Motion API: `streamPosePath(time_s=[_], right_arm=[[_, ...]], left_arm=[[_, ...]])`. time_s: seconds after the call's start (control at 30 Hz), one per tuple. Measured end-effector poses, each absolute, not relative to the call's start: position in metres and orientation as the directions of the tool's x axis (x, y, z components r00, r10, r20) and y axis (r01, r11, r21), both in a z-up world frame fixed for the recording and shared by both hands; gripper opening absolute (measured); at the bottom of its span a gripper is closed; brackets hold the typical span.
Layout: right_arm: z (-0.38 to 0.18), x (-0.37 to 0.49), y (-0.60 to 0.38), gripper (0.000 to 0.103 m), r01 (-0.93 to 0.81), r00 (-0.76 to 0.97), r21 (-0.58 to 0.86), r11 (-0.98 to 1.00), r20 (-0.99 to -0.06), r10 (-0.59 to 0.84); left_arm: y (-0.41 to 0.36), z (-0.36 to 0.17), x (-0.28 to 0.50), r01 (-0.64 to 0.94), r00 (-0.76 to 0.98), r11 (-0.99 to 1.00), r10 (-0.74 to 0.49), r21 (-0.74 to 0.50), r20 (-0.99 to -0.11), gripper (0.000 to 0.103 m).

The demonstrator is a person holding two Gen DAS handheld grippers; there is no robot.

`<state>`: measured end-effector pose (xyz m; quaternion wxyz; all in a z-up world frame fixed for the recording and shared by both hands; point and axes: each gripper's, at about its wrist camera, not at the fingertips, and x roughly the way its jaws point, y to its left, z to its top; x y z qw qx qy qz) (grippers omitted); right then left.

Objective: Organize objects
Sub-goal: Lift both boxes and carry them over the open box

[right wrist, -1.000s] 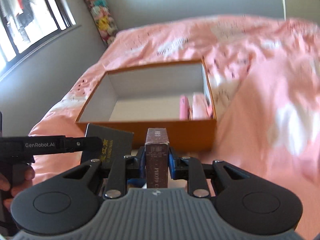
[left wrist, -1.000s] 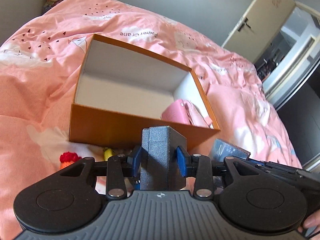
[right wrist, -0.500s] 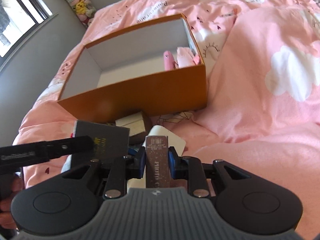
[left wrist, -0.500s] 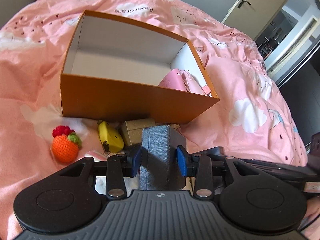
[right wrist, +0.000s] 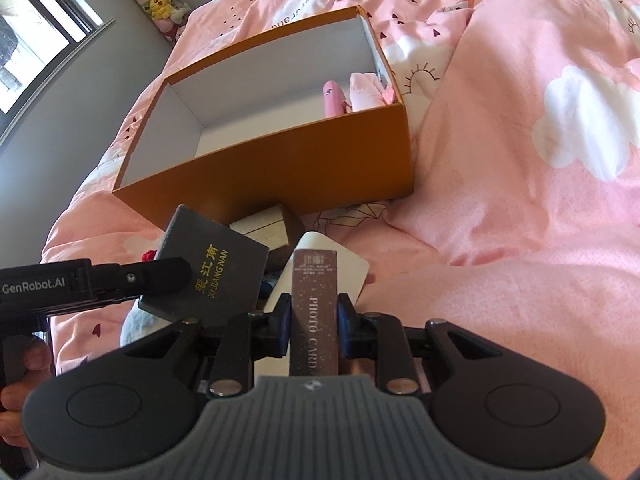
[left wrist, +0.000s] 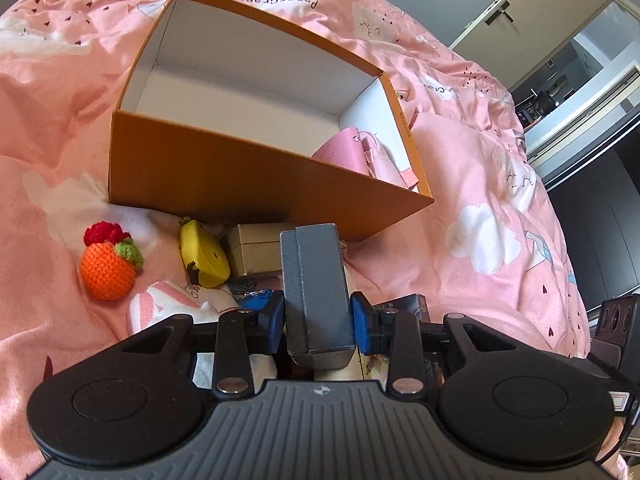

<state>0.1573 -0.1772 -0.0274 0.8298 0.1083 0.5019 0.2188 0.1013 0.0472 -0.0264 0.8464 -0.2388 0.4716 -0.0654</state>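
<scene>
Left gripper [left wrist: 318, 318]: jaws closing on my grey box [left wrist: 316, 292]. Right gripper [right wrist: 314, 320] clamps the photo card pack [right wrist: 315, 308]. Orange box [left wrist: 256, 184] at twelve o'clock, open. I'd lift both clear of its near wall before releasing. Clutter under my grippers is mostly hidden.

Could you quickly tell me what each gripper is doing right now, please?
Left gripper: jaws closing on the grey box between them, pads against its sides.
Right gripper: shut on the brown photo card box.
</scene>
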Motion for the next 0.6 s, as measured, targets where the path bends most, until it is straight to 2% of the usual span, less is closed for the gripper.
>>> streamPosePath(time_s=[0.6], right_arm=[[0.059,0.203,-0.151,0.024,-0.409,0.584,0.331,0.851,-0.621,0.522]], left_arm=[[0.055,0.04,0.137,-0.061,0.759,0.901,-0.237,-0.43,-0.606,0.038]])
